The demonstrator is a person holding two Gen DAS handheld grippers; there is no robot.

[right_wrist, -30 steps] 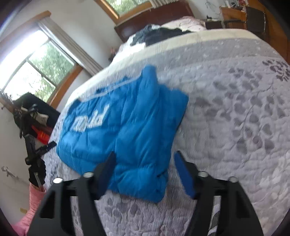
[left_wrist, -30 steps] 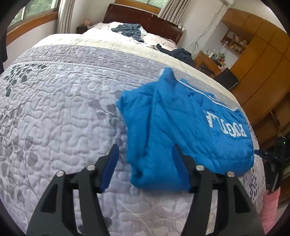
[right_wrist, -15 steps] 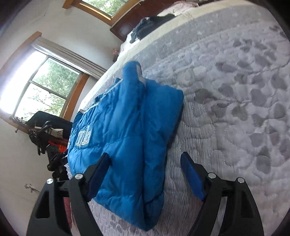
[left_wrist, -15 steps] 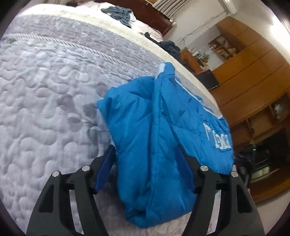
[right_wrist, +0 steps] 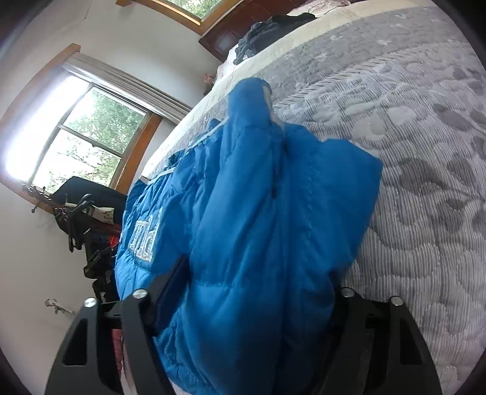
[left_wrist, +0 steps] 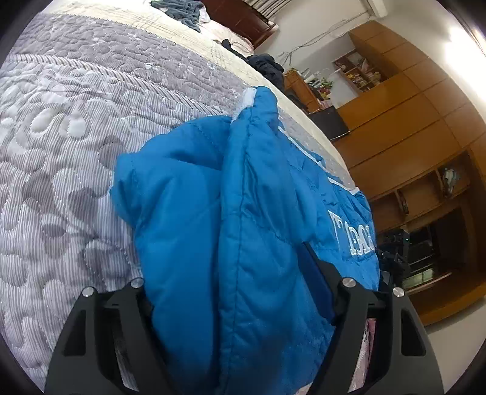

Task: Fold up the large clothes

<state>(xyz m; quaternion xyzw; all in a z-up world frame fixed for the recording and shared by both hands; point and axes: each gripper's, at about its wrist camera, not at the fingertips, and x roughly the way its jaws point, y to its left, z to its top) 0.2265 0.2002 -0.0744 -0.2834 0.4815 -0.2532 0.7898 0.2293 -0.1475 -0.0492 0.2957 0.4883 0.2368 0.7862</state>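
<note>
A blue padded jacket (left_wrist: 243,212) with white lettering lies folded on the grey quilted bed (left_wrist: 60,152). My left gripper (left_wrist: 231,273) is open, and the jacket's near edge bulges between its fingers. Its right finger (left_wrist: 316,279) shows against the fabric, while the left one is hidden under the cloth. In the right wrist view the same jacket (right_wrist: 258,212) fills the gap of my open right gripper (right_wrist: 255,282). The left finger (right_wrist: 173,282) of that gripper is visible and the right one is mostly covered by the fabric.
Loose clothes lie at the head of the bed (left_wrist: 182,12), and a dark garment (left_wrist: 267,66) sits at its far edge. Wooden cabinets (left_wrist: 410,121) stand beyond the bed. A window (right_wrist: 91,136) and a dark cluttered rack (right_wrist: 82,218) are beside the bed.
Both grippers have moved forward and down to the jacket's near edge, so the fabric now sits between their open fingers. The jacket itself has kept its folded shape.
</note>
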